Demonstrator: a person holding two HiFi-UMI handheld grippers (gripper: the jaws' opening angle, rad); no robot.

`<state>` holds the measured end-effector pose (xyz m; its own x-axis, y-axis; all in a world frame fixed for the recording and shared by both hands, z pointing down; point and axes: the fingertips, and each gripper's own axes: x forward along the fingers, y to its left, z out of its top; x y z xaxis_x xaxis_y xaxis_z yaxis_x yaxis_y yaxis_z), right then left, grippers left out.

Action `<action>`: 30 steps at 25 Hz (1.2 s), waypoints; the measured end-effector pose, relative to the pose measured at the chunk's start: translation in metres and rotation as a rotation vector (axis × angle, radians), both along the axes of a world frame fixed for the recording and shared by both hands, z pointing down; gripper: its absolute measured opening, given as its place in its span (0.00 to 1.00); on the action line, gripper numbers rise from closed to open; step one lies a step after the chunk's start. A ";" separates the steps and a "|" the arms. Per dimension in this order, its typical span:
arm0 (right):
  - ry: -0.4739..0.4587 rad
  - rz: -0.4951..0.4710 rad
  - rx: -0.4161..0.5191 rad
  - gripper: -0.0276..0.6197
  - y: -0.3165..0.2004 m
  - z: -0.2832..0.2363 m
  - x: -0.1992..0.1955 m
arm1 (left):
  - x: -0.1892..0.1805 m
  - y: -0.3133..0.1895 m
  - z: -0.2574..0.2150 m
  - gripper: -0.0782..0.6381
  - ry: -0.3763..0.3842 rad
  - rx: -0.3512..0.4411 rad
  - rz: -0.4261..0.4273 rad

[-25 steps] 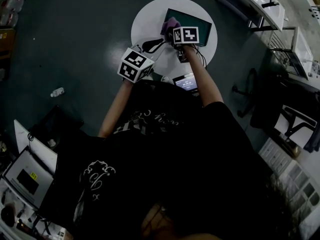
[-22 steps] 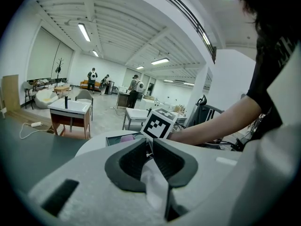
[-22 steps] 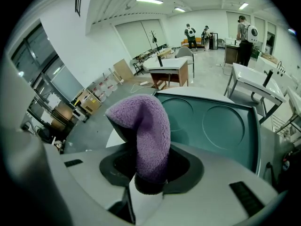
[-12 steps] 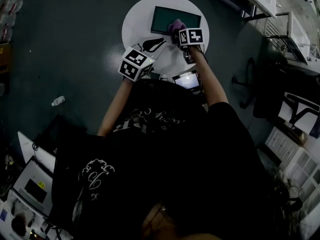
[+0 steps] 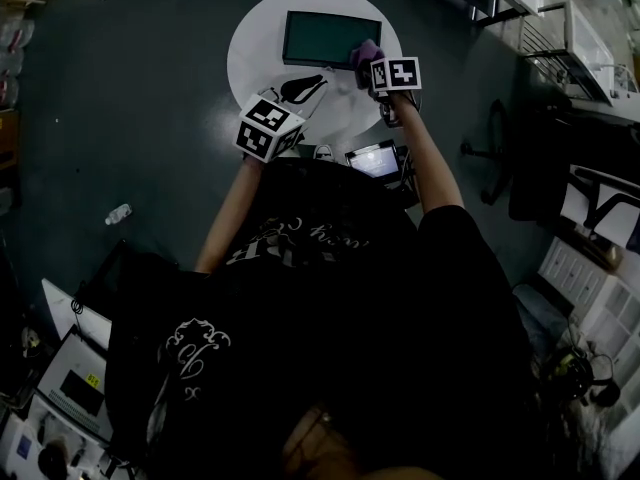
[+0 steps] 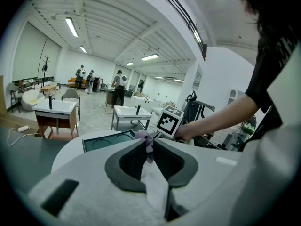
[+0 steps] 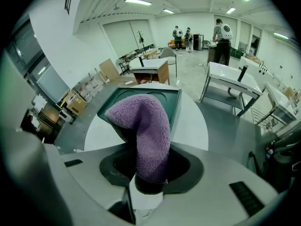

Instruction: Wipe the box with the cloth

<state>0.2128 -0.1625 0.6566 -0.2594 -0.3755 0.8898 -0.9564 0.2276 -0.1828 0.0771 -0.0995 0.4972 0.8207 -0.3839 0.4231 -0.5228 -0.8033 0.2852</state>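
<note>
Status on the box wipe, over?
Right gripper shut on purple cloth, at the green box's near right corner. Left gripper shut, empty, over the white table's near edge. Nothing else on the box.

The head view is dim and underexposed; only the round white counter [image 5: 250,53] at 12 o'clock reads bright. Both gripper views are brightly lit by ceiling strip lights [image 6: 71,26], with fisheye bending and black vignetted corners.

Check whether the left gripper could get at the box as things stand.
Probably yes: the left gripper, shut and empty, faces the box across bare table; the right gripper with the cloth sits only at the box's right end.
</note>
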 end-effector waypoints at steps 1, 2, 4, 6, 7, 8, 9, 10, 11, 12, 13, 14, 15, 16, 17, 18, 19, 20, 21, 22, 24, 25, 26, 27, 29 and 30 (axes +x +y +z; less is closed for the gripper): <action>-0.003 0.002 0.001 0.22 0.001 0.000 0.002 | 0.002 0.000 -0.001 0.16 0.003 0.002 -0.003; -0.003 0.002 0.002 0.22 0.002 0.000 0.003 | 0.004 0.000 -0.003 0.16 0.006 0.005 -0.007; -0.001 0.000 0.005 0.22 0.002 0.000 0.005 | 0.007 0.002 -0.003 0.16 0.004 0.007 -0.009; 0.002 0.002 0.006 0.22 0.003 -0.001 0.005 | 0.007 0.005 0.001 0.16 -0.006 0.003 -0.005; 0.001 0.001 0.007 0.22 0.003 -0.001 0.005 | 0.006 0.005 0.002 0.16 -0.009 0.002 -0.007; -0.005 -0.005 0.012 0.22 0.003 -0.002 0.002 | 0.005 0.006 0.003 0.16 -0.009 0.000 -0.011; -0.018 -0.019 0.020 0.22 0.003 -0.004 -0.002 | 0.003 0.006 0.003 0.16 -0.010 -0.002 -0.019; -0.035 -0.041 0.031 0.22 0.003 -0.007 -0.007 | 0.001 0.005 0.004 0.16 -0.011 -0.004 -0.028; -0.053 -0.067 0.043 0.22 0.003 -0.009 -0.014 | -0.001 0.005 0.004 0.16 -0.013 -0.006 -0.038; -0.069 -0.095 0.053 0.22 0.003 -0.012 -0.022 | -0.004 0.004 0.005 0.16 -0.015 -0.009 -0.050; -0.083 -0.124 0.062 0.22 0.003 -0.014 -0.030 | -0.008 0.004 0.006 0.16 -0.018 -0.012 -0.061; -0.096 -0.153 0.069 0.22 0.004 -0.016 -0.041 | -0.012 0.004 0.007 0.16 -0.021 -0.015 -0.072; -0.108 -0.183 0.072 0.22 0.004 -0.016 -0.052 | -0.017 0.004 0.009 0.16 -0.024 -0.019 -0.084; -0.118 -0.214 0.072 0.22 0.005 -0.016 -0.065 | -0.021 0.004 0.010 0.16 -0.024 -0.024 -0.096; -0.126 -0.247 0.071 0.22 0.007 -0.015 -0.078 | -0.025 0.003 0.011 0.16 -0.021 -0.030 -0.110; -0.130 -0.283 0.069 0.22 0.008 -0.013 -0.091 | -0.029 0.002 0.012 0.16 -0.018 -0.034 -0.123; -0.131 -0.321 0.065 0.22 0.011 -0.011 -0.104 | -0.032 0.002 0.012 0.16 -0.020 -0.037 -0.134; -0.128 -0.359 0.061 0.22 0.013 -0.008 -0.117 | -0.036 0.001 0.013 0.16 -0.023 -0.039 -0.143; -0.123 -0.396 0.054 0.22 0.016 -0.005 -0.129 | -0.040 0.001 0.013 0.16 -0.025 -0.041 -0.153; -0.118 -0.429 0.048 0.22 0.019 -0.001 -0.142 | -0.045 0.000 0.014 0.16 -0.027 -0.044 -0.161; -0.111 -0.482 0.034 0.22 0.024 0.006 -0.164 | -0.054 0.000 0.017 0.16 -0.029 -0.050 -0.177; -0.109 -0.501 0.025 0.22 0.026 0.010 -0.175 | -0.059 0.000 0.018 0.16 -0.030 -0.053 -0.185; -0.106 -0.516 0.017 0.22 0.028 0.014 -0.184 | -0.064 0.000 0.019 0.16 -0.032 -0.056 -0.193; -0.103 -0.530 0.012 0.22 0.029 0.018 -0.193 | -0.069 0.000 0.020 0.16 -0.034 -0.059 -0.201; -0.097 -0.550 0.004 0.22 0.029 0.025 -0.208 | -0.079 0.000 0.022 0.16 -0.037 -0.063 -0.216; -0.104 -0.557 -0.005 0.22 0.029 0.028 -0.216 | -0.084 -0.001 0.023 0.16 -0.039 -0.065 -0.222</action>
